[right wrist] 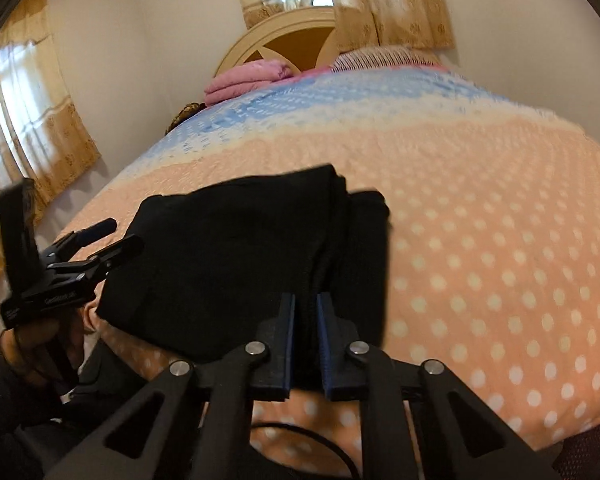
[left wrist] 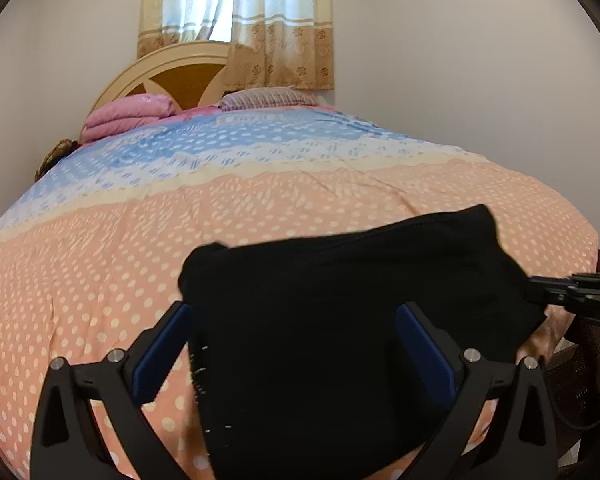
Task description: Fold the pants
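While folded on the bed: entries as follows.
Pants (right wrist: 240,256): black, folded into a thick pad, lying on the peach dotted part of the cover near the bed's foot edge; a second layer shows along the right side in the right wrist view.
Left claw (left wrist: 296,320): spread wide, blue pads to either side of the pants' near part, not pressing it; seen at the pants' left edge in the right wrist view.
Right claw (right wrist: 306,312): pressed together, pinching a black fold at the pants' near edge; seen at the pants' right edge in the left wrist view.
Bed (left wrist: 100,280): cover peach with white dots toward the foot, blue toward the head.
Blanket (left wrist: 128,116): pink, folded, at the head, left corner.
Pillow (left wrist: 268,98): striped, at the head, beside the blanket.
Headboard (left wrist: 172,76): round, wooden.
Curtain (left wrist: 280,24): cream and tan, behind the headboard.
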{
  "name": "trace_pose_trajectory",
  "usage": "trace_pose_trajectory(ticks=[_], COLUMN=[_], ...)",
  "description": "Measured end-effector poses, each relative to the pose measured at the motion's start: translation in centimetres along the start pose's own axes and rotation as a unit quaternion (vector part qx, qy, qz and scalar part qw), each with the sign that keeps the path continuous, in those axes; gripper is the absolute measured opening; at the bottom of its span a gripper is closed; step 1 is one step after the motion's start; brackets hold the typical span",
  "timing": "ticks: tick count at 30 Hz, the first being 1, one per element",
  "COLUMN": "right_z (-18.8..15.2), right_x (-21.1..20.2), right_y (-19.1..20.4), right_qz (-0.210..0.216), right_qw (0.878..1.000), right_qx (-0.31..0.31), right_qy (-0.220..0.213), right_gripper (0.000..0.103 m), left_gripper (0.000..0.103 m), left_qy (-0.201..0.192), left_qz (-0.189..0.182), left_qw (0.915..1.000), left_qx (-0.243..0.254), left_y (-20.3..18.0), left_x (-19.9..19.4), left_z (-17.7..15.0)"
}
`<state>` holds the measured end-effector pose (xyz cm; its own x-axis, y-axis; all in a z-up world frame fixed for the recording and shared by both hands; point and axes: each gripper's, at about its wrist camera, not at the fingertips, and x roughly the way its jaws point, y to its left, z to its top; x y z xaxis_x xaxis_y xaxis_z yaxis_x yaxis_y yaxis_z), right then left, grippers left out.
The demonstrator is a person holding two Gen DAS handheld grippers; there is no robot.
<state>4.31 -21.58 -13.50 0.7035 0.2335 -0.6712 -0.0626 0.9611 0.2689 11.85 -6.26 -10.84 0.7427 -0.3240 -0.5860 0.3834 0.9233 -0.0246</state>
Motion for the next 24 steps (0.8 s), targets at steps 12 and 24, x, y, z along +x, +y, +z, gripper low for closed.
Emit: trace_pose_trajectory(ticks=[12,24], right_z=[-0.7,2.1], right_x=[0.8,-0.9], right_y=[-1.1,2.9], right_qz=[-0.017,-0.058], right_qw=[1.000,0.994], right_qx=[-0.005,-0.083], right_qy=[0.014,-0.038], right_gripper=[0.007,0.064], left_gripper=[0.103,0.103], left_qy=[0.036,0.040], left_qz=[0.010,0.007], left_qw=[0.9993,0.9992], left_qx=[0.006,-0.001], left_y=[0.5,0.7], left_x=[1.9,2.1], left_z=[-1.5,-1.3])
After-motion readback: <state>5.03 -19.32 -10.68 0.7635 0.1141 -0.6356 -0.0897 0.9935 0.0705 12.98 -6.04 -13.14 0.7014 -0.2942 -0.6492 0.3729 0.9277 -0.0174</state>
